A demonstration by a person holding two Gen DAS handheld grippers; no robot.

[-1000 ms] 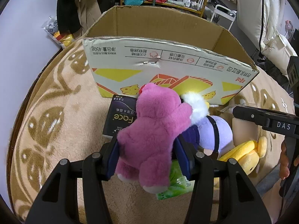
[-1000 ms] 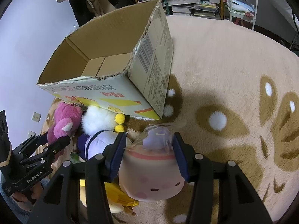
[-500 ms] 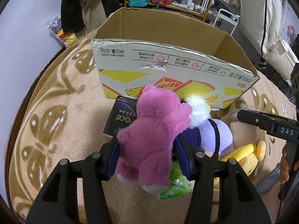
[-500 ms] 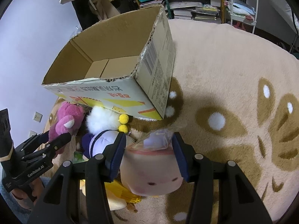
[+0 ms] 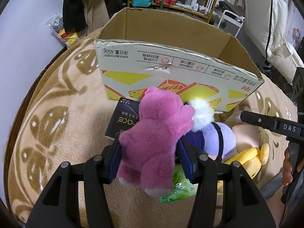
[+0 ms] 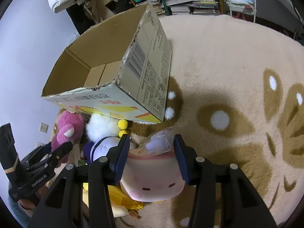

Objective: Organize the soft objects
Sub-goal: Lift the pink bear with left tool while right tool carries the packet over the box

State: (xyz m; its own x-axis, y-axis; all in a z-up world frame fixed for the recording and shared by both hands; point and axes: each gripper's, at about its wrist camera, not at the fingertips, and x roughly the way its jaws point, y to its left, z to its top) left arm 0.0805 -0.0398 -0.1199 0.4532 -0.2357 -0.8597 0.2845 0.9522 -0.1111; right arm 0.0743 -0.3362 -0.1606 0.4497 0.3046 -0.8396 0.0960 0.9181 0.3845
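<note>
Your left gripper (image 5: 150, 159) is clamped on the pink plush bear (image 5: 153, 144), its blue pads pressing the bear's lower body from both sides while the head and one raised arm stick out toward the far side. The bear hangs in front of the near wall of the open cardboard box (image 5: 171, 72), which stands on the beige patterned rug (image 5: 57, 114).

Your right gripper (image 6: 150, 159) holds a pale pink plush with a small stitched face (image 6: 152, 178); its pads squeeze the upper part, and a clear plastic tag or bag (image 6: 161, 142) pokes out between the fingers. This gripper sits just near of the box's right corner.

Between the two grippers, on the rug against the box, lies a pile: a lavender plush with a dark band (image 5: 218, 140), a white fluffy pompom (image 5: 201, 114) touching the bear's arm, and a yellow plush (image 5: 247, 159) to the right. A dark flat package (image 5: 123, 121) lies left of the bear, partly hidden by it, and a green packet (image 5: 178, 190) shows under the bear's feet. The part of the box floor you can see from the right wrist view is bare cardboard.
</note>
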